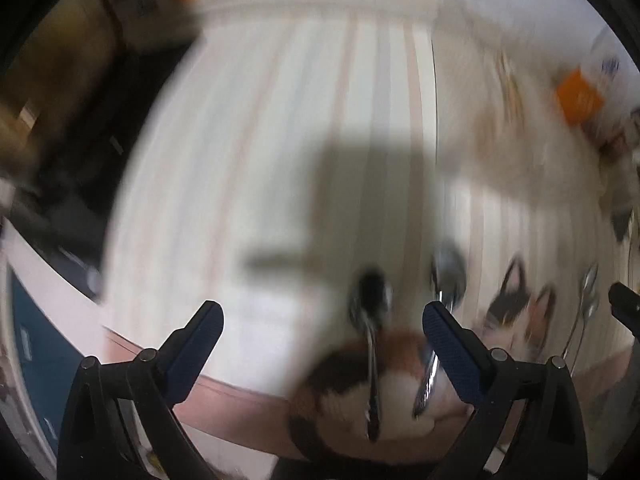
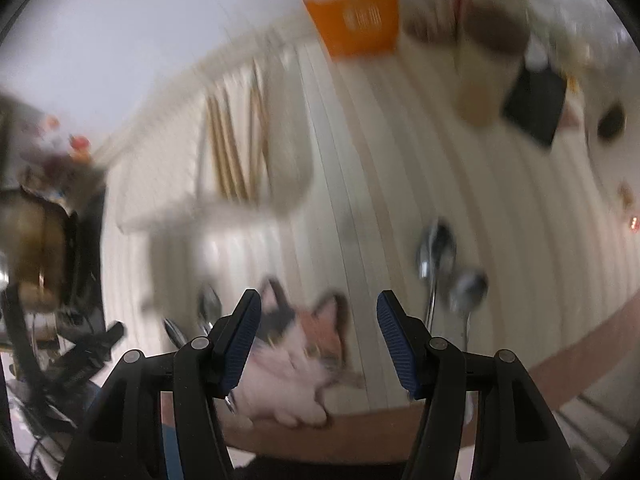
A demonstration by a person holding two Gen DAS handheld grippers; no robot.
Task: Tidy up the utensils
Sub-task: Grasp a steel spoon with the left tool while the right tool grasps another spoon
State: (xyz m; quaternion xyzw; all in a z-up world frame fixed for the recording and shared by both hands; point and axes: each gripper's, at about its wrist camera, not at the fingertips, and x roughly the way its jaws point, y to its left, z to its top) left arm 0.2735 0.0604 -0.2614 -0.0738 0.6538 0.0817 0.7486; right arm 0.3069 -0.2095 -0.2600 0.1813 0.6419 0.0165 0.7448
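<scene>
L gripper (image 1: 322,336) jaws wide apart, nothing held; two spoons (image 1: 372,344) lie on the striped mat (image 1: 280,128) under the gap, one just by the R pad. R gripper (image 2: 319,330) about half open, empty, over a cat print (image 2: 296,356). Both views blurred. Only R view shows a white tray (image 2: 256,148) w/ wooden sticks, an orange box (image 2: 356,20), and two more spoons (image 2: 436,256) right of the jaws. Spoons' bowls point away from the cameras, handles toward the mat's near edge.

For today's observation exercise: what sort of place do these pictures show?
Probably a home dining or kitchen table: spoons lie on a cat-print mat, with chopsticks in a white tray.
</scene>
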